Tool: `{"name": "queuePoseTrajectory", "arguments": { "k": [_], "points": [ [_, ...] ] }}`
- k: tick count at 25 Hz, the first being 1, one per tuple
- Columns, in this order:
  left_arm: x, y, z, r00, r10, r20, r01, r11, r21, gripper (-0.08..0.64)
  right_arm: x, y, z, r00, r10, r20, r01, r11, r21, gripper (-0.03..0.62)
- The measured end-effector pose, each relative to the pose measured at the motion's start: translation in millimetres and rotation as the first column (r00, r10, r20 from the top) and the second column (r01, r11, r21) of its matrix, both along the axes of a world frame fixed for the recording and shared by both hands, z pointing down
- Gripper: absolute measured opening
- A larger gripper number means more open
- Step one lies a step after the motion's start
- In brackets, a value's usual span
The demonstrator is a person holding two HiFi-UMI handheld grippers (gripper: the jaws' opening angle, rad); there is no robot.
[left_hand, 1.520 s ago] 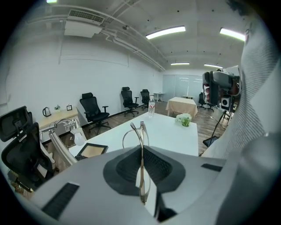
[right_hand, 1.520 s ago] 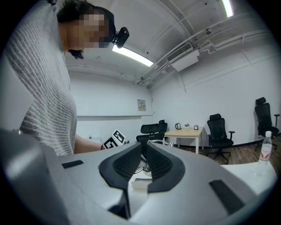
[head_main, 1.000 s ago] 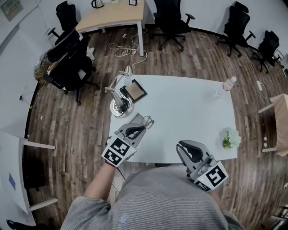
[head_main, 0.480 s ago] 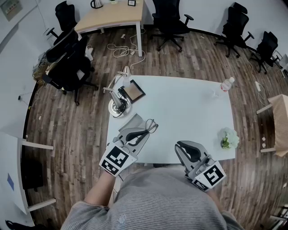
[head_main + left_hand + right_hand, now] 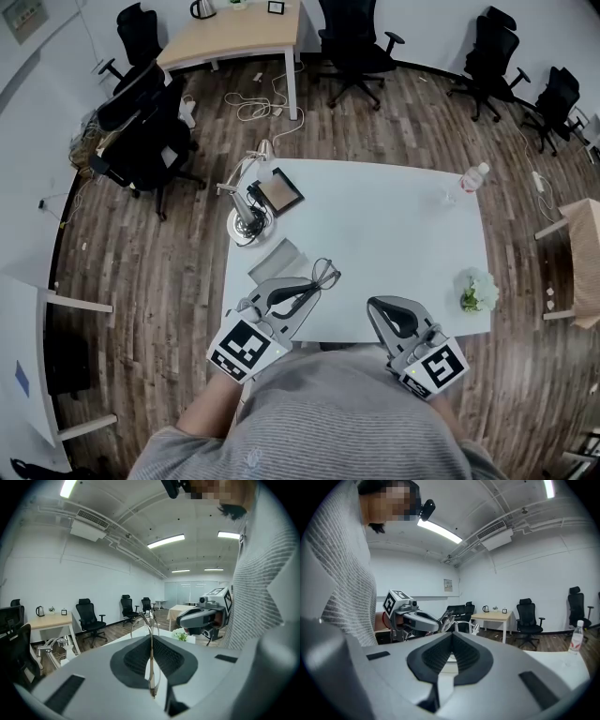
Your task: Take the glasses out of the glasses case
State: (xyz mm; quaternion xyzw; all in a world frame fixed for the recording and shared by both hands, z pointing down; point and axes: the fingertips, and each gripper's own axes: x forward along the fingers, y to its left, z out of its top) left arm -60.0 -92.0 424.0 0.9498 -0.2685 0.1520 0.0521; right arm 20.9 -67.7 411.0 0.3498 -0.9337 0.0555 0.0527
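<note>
My left gripper [image 5: 309, 287] is shut on one arm of the thin-framed glasses [image 5: 326, 274] and holds them in the air over the white table's [image 5: 394, 225] near left part. In the left gripper view the arm runs up between the pads, and the lenses [image 5: 143, 625] stand beyond the fingertips. The grey glasses case [image 5: 278, 259] lies flat on the table, behind and left of the glasses, apart from them. My right gripper [image 5: 384, 307] hovers at the table's near edge, shut with nothing in it. From the right gripper view the left gripper [image 5: 412, 617] and the glasses [image 5: 446, 617] show to the left.
A desk lamp [image 5: 246, 221] and a brown framed board [image 5: 281, 190] stand at the table's far left corner. A water bottle [image 5: 473, 177] is at the far right, a small plant [image 5: 478, 289] at the right edge. Office chairs and a wooden desk [image 5: 234, 33] stand beyond.
My left gripper has risen and drawn back toward the person with the glasses, which have come away from the case to the right. The case stays on the table. The right gripper has kept still.
</note>
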Motion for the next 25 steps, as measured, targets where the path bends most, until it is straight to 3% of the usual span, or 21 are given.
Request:
{"name": "queuePoseTrajectory", "arguments": {
  "k": [25],
  "points": [
    [-13, -9, 0, 1.000, -0.010, 0.015, 0.010, 1.000, 0.002, 0.025, -3, -5, -3, 1.000, 0.010, -0.024, -0.009, 1.000, 0.015, 0.014]
  ]
}}
